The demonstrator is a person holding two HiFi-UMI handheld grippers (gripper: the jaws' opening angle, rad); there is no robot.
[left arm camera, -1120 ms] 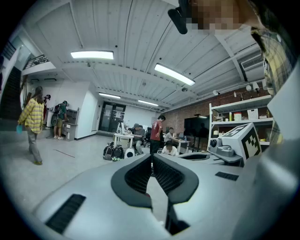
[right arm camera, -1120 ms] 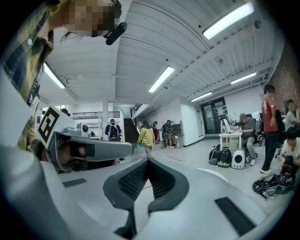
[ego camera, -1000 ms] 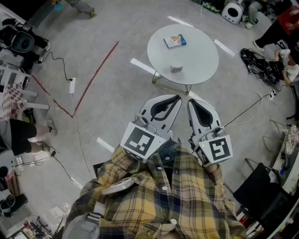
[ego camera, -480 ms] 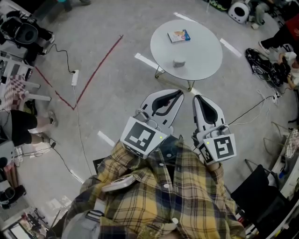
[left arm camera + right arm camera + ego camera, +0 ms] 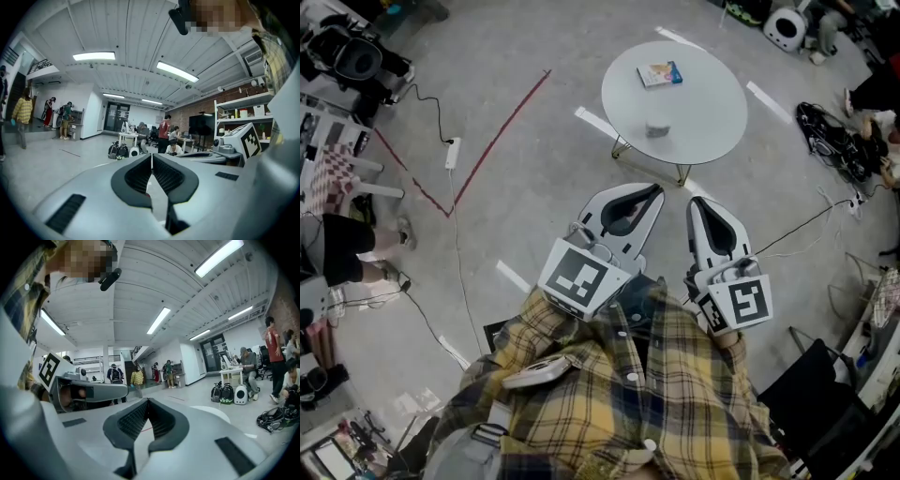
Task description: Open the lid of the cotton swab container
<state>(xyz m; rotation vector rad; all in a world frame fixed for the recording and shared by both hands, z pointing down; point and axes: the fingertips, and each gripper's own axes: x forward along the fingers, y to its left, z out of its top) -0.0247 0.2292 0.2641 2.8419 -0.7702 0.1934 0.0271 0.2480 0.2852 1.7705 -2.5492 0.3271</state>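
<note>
Head view: left tool [image 5: 654, 191] and right tool [image 5: 697, 202] sit side by side at the person's chest, above the floor. The cotton swab container [image 5: 656, 129] stands on the round counter [image 5: 708, 108], well apart from both tools.
Left gripper view: jaws pressed together, nothing between them.
Right gripper view: jaws pressed together, nothing between them.

One round table [image 5: 705, 111], one swab container [image 5: 656, 129], one flat box [image 5: 660, 74], two tongs [image 5: 654, 192] [image 5: 697, 202]

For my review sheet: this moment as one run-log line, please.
left tool: shut, empty | right tool: shut, empty | cotton swab container: on round table, untouched | lid: unclear
</note>
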